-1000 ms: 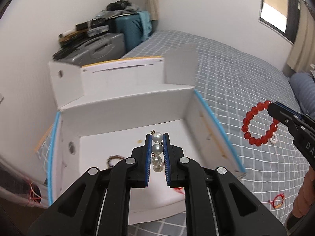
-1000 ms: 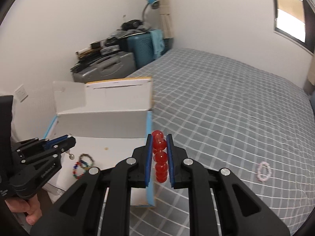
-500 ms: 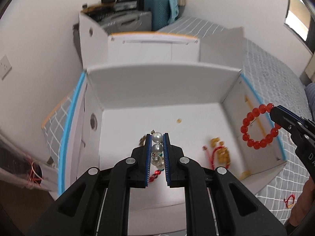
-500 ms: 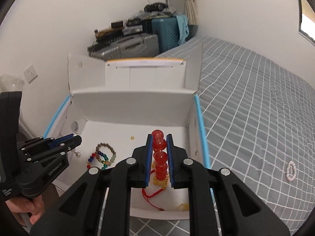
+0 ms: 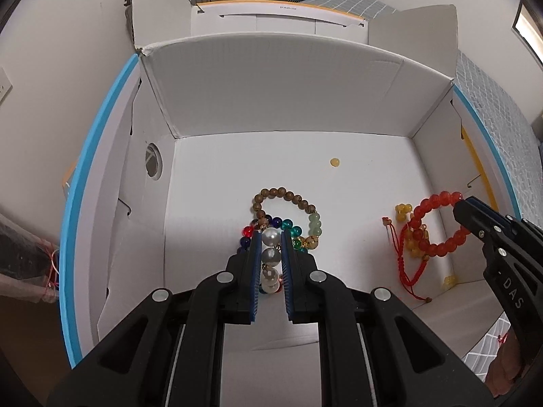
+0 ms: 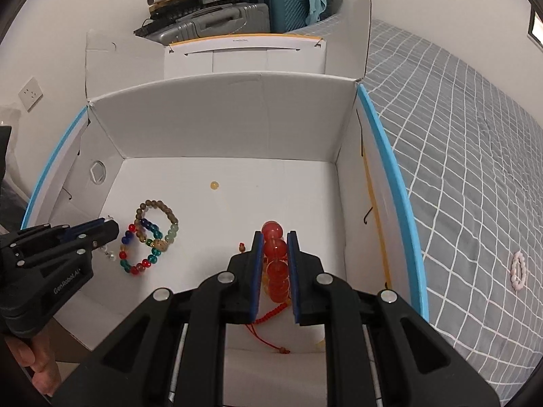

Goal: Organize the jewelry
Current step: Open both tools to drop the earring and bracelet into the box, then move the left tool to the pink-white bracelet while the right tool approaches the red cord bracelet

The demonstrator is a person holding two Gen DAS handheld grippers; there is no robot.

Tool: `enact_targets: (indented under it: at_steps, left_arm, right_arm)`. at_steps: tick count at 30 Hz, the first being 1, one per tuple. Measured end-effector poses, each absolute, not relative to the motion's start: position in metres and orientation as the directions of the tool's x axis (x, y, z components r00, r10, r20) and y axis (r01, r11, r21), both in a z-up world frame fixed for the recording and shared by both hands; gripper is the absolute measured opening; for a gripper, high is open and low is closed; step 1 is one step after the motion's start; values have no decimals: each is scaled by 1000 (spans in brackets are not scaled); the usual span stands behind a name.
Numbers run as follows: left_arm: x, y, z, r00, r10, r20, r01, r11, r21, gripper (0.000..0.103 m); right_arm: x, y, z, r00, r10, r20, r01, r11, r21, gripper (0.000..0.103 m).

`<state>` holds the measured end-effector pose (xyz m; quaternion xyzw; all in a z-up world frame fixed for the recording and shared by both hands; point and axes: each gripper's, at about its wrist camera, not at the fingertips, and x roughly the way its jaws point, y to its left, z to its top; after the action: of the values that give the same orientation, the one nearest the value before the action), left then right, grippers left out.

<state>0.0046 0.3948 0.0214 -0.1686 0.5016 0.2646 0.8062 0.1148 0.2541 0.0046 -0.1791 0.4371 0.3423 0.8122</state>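
An open white cardboard box (image 5: pixel 271 101) with blue edges fills both views. My left gripper (image 5: pixel 270 234) is shut on a strand of pearls (image 5: pixel 270 254), low over a brown wooden bracelet (image 5: pixel 281 192) and a multicoloured bead bracelet (image 5: pixel 288 224) on the box floor. My right gripper (image 6: pixel 275 237) is shut on a red bead bracelet (image 6: pixel 275 247), which hangs inside the box near its right wall. Below it lie yellow beads (image 5: pixel 402 210) on a red cord (image 5: pixel 407 271). Seen in the right wrist view, the left gripper (image 6: pixel 108 225) is at the box's left.
A loose yellow bead (image 5: pixel 335 162) lies mid-floor in the box. The grey checked bedcover (image 6: pixel 458 135) stretches to the right, with a small white bracelet (image 6: pixel 519 269) on it. Suitcases (image 6: pixel 220 20) are stacked behind the raised box flaps. A hand (image 6: pixel 40 373) holds the left gripper.
Both grippers have come down and forward from above the bed and box rim into the box, each keeping its jewellery. The bracelets on the box floor have come into view.
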Motion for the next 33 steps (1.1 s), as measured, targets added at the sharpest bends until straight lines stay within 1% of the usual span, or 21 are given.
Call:
enact_targets:
  at_steps: [2, 3, 4, 5, 6, 7, 8, 9, 10, 11, 13, 14, 16, 18, 20, 22, 24, 27, 33]
  left_arm:
    - [4, 394, 24, 361, 259, -896, -598, 802, -9, 12]
    - [3, 393, 26, 365, 265, -893, -598, 801, -7, 13]
    - [2, 391, 28, 371, 272, -888, -598, 802, -4, 13]
    - [1, 391, 29, 376, 275, -885, -597, 802, -4, 13]
    - [2, 390, 33, 385, 274, -882, -594, 804, -9, 14]
    - [2, 389, 36, 392, 273, -879, -592, 806, -14, 21]
    - [1, 386, 39, 402, 276, -873, -590, 807, -16, 28]
    - [1, 382, 45, 417, 289, -862, -587, 809, -13, 44]
    - [1, 380, 49, 428, 297, -854, -585, 811, -11, 56]
    - [1, 375, 55, 443, 308, -842, -582, 813, -8, 59]
    - [3, 369, 62, 458, 315, -831, -575, 818, -6, 64]
    - [4, 364, 65, 468, 312, -827, -569, 823, -11, 66]
    - [10, 356, 70, 486, 314, -815, -556, 831, -11, 76]
    - [17, 345, 75, 499, 315, -807, -540, 841, -6, 80]
    - [26, 332, 79, 517, 308, -799, -523, 852, -11, 85]
    - [35, 317, 82, 537, 297, -790, -502, 865, -17, 91]
    - [48, 300, 84, 559, 283, -779, -478, 878, -24, 95]
    - [68, 277, 83, 588, 261, -766, -441, 897, -34, 97]
    - [118, 213, 73, 619, 174, -766, -342, 937, -64, 97]
  right_arm:
    - [110, 253, 10, 401, 409, -820, -715, 699, -1, 16]
    - [108, 252, 13, 403, 415, -816, -718, 696, 0, 23]
    - [107, 251, 17, 400, 426, -812, -723, 691, 7, 34]
    - [103, 247, 23, 403, 444, -800, -729, 685, 13, 39]
    - [103, 247, 29, 413, 451, -791, -730, 684, 10, 47]
    - [101, 242, 36, 431, 464, -774, -729, 684, 4, 51]
    - [100, 238, 41, 441, 470, -764, -728, 686, 2, 54]
    - [100, 233, 46, 450, 476, -756, -725, 689, 3, 59]
    - [100, 225, 51, 457, 483, -747, -720, 694, 8, 64]
    - [101, 219, 56, 462, 488, -740, -717, 697, 12, 67]
    - [104, 202, 65, 485, 493, -723, -702, 712, 15, 77]
    - [106, 195, 68, 500, 492, -713, -694, 720, 10, 81]
    - [106, 174, 76, 555, 474, -684, -668, 743, -27, 93]
    - [105, 155, 80, 602, 452, -658, -646, 760, -68, 96]
    - [106, 129, 83, 645, 417, -641, -615, 781, -110, 96]
    - [109, 109, 81, 664, 392, -637, -591, 797, -125, 96]
    - [113, 78, 79, 680, 364, -636, -554, 824, -121, 96]
    - [117, 34, 73, 694, 326, -642, -506, 855, -113, 96]
    - [122, -48, 48, 702, 221, -677, -392, 914, -108, 96]
